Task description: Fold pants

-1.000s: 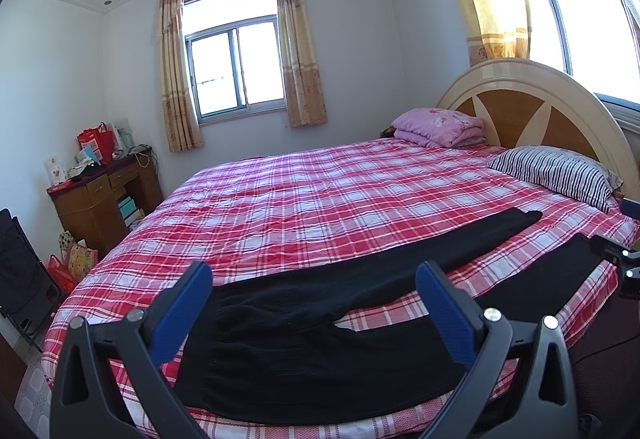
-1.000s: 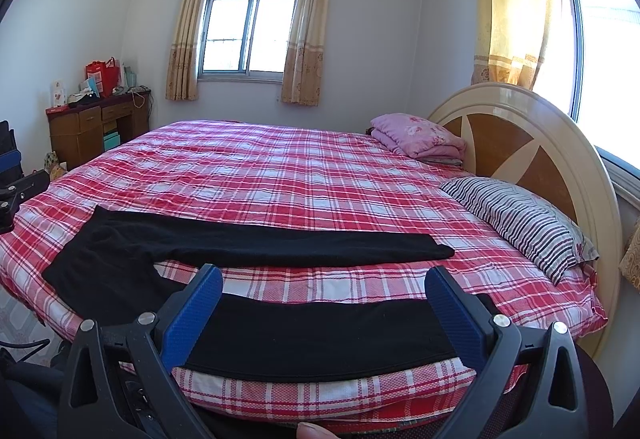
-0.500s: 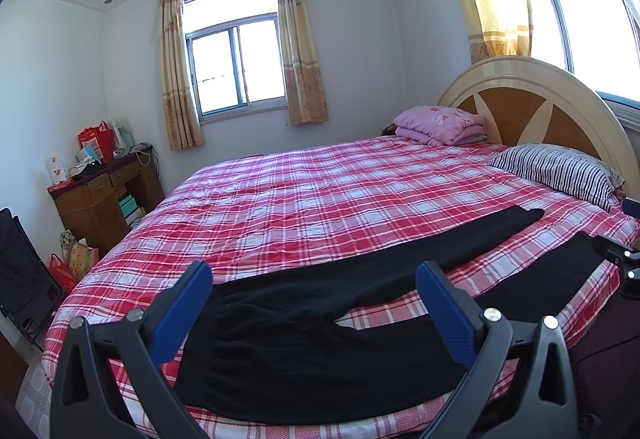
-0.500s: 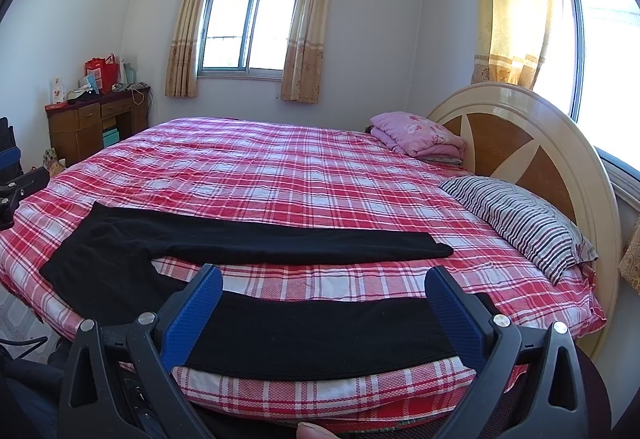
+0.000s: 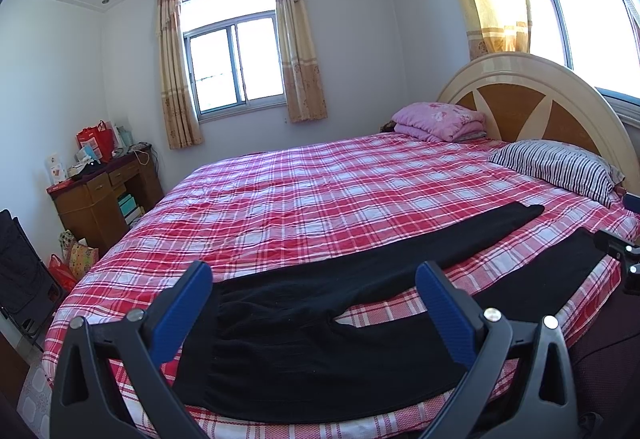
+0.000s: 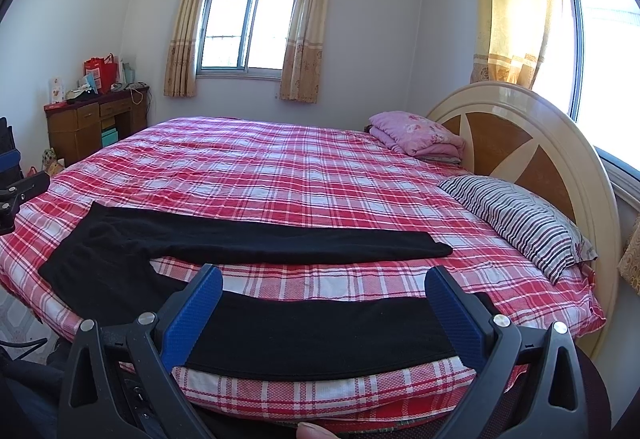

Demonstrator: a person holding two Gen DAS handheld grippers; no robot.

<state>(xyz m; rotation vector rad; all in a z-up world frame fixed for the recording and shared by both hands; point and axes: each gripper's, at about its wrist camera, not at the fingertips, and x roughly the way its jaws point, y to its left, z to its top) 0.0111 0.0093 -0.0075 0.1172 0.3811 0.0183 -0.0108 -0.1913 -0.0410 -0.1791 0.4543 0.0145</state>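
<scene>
Black pants [image 5: 304, 339] lie flat on the red plaid bed, near its front edge, with the two legs spread apart towards the headboard. In the right wrist view the pants [image 6: 280, 243] show the far leg stretched across the bed and the near leg under the gripper. My left gripper [image 5: 314, 307] is open and empty, hovering over the waist end. My right gripper [image 6: 324, 303] is open and empty, above the near leg close to its cuff. Neither touches the fabric.
A striped pillow [image 6: 516, 223] and a folded pink blanket [image 6: 416, 133] lie by the rounded headboard [image 6: 532, 143]. A wooden desk [image 5: 104, 195] with bags stands at the left wall. The bed [image 5: 320, 191] spreads wide beyond the pants.
Both views have tilted slightly, so the pants sit a little lower and closer in frame. The pants have not moved and both grippers stay open.
</scene>
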